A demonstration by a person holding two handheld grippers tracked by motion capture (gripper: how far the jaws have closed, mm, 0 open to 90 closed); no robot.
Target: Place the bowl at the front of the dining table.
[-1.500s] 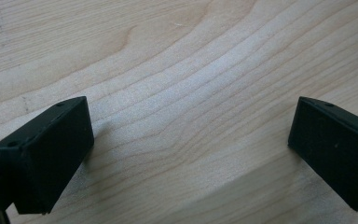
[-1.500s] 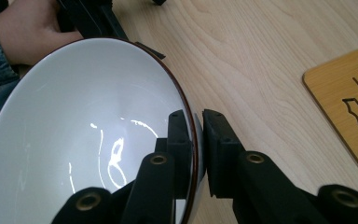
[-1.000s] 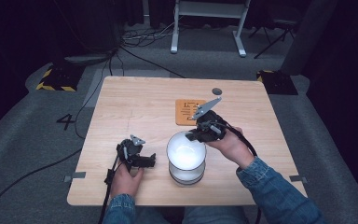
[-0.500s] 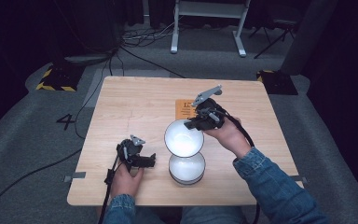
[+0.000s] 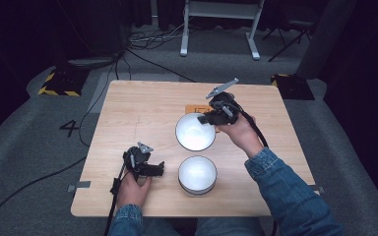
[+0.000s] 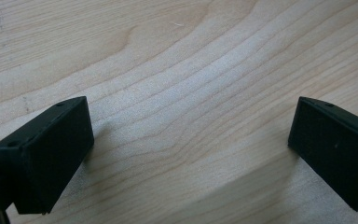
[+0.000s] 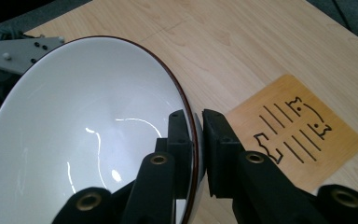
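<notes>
A white bowl with a dark rim (image 5: 195,131) (image 7: 88,140) hangs above the middle of the table, and my right gripper (image 5: 207,119) (image 7: 196,135) is shut on its rim, one jaw inside and one outside. A second white bowl (image 5: 197,174) sits on the table nearer the front edge, just below the lifted one in the high view. My left gripper (image 5: 158,169) (image 6: 186,140) rests on the wood to the left of that bowl, open, with bare tabletop between its jaws.
An orange wooden coaster with black markings (image 7: 293,133) (image 5: 197,108) lies on the table beyond the lifted bowl. The light wooden table (image 5: 138,113) stands on grey carpet with cables and a white metal frame (image 5: 219,24) behind it.
My right gripper has lifted the top bowl off the stack and carried it away from the front edge, toward the coaster. The left gripper has stayed still.
</notes>
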